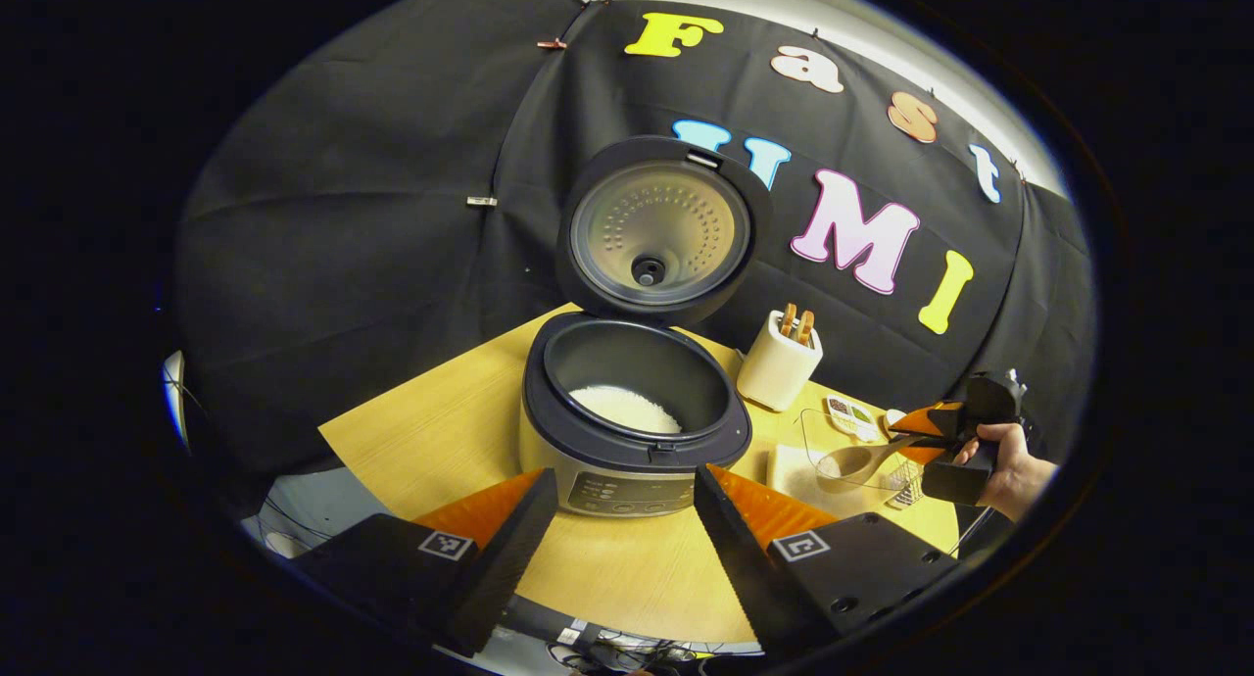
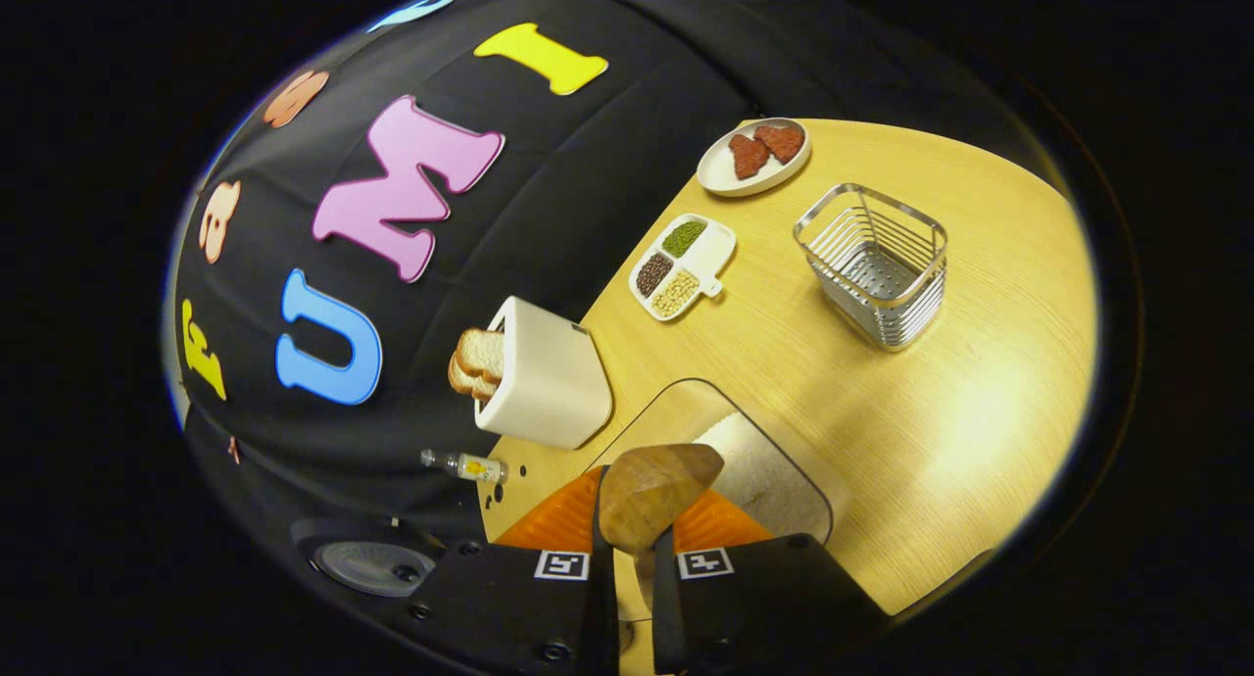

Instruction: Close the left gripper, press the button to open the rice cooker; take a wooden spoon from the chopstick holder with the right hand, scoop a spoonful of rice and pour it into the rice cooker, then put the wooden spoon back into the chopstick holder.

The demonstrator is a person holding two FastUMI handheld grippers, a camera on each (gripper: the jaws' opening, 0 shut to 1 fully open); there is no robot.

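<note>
Wooden spoon (image 2: 651, 495): I am pinching its handle between the two fingers of my right gripper (image 2: 635, 549), the bowl projecting forward along the fingers' line and hanging over the clear rice container (image 2: 759, 460) that is sitting on the table (image 2: 980, 382). In the left gripper view the spoon's long axis is lying roughly level, its bowl (image 1: 850, 460) pointing toward the rice cooker (image 1: 637, 431), which is standing on the spoon's bowl side with its lid (image 1: 658, 227) raised upright and rice already lying in the inner pot. I am holding my left gripper (image 1: 617, 519) with its fingers spread wide, facing the cooker's front panel and touching nothing. I cannot tell whether the bowl is carrying rice. I am judging the right hand (image 1: 1014, 465) the nearer to both the container and the cooker's open mouth. The chopstick holder (image 2: 877, 265), a wire basket, is standing well apart on open tabletop; the toaster (image 2: 544, 377) is crowding the container's far side.
</note>
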